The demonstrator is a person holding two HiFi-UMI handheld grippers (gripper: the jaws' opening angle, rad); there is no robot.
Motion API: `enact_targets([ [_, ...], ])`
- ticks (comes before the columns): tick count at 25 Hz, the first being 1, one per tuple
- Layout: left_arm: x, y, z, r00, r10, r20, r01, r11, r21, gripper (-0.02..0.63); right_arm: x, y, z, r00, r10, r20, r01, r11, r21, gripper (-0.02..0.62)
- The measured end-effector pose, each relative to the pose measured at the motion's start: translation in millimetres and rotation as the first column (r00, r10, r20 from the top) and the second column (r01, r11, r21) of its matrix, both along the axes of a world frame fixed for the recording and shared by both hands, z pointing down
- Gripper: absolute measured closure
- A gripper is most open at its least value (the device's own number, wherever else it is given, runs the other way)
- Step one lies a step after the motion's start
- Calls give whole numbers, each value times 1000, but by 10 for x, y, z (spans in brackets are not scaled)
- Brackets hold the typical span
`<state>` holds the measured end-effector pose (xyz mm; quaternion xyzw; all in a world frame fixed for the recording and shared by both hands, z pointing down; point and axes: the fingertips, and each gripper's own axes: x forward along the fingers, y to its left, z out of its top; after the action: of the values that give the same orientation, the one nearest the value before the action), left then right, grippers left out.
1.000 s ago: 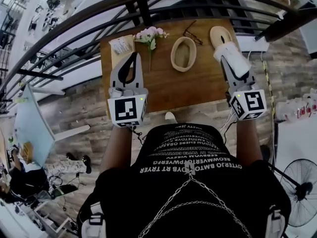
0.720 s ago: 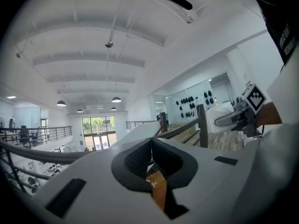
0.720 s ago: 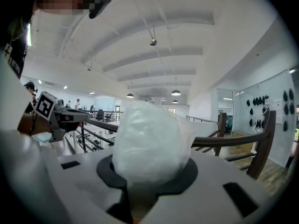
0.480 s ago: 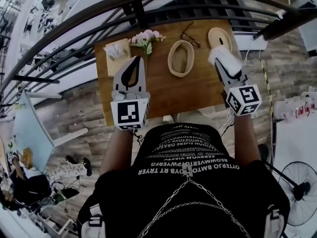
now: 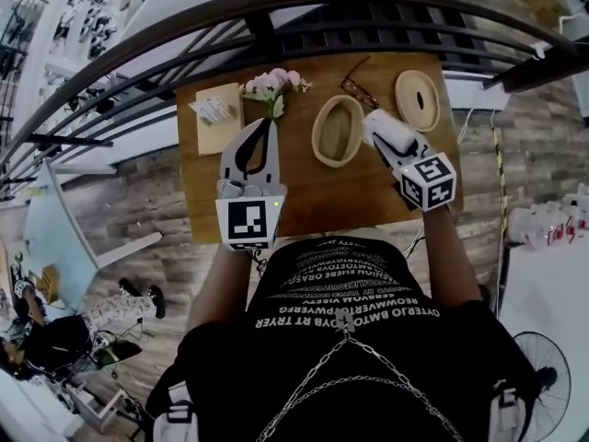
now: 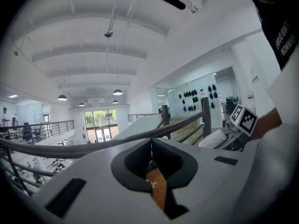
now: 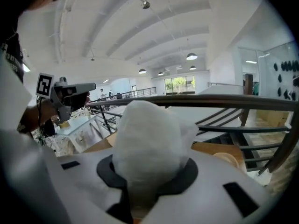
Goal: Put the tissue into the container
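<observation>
The right gripper (image 5: 382,134) is pinching the tissue (image 7: 148,139) in its fingers just beside the container (image 5: 337,129), and it's wanting centring over the opening before releasing, while the left gripper (image 5: 263,129) is idling, fingers pressed together

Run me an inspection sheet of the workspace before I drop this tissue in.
Surface: wooden table, no spill seen.
Job's things: tissue held just right of the open oval container; oval lid lies flat further right.
Clutter: glasses, flower sprig and tissue packet on a tan pad, all along the far edge.
Grippers: left gripper shut, nothing between its jaws; right gripper shut on the tissue.
Cables: leads hang below the grippers near the person's waist.
Surroundings: metal railing beyond the table; fan on the floor at right.
</observation>
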<state>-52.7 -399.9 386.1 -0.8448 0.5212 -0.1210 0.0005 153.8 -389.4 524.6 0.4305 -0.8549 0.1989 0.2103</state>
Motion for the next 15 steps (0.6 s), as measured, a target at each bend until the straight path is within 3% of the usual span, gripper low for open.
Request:
enact_targets([
  [6,147,-182,245,1000,-16,22,17,998,-54,577,-256,-192,731,986,-168,-18,162,971,-178,476],
  [15,141,-141,562,997,-60,56,67,989,-129,577,-535,-343,1701,942,-334,-42,296,881,-368,476],
])
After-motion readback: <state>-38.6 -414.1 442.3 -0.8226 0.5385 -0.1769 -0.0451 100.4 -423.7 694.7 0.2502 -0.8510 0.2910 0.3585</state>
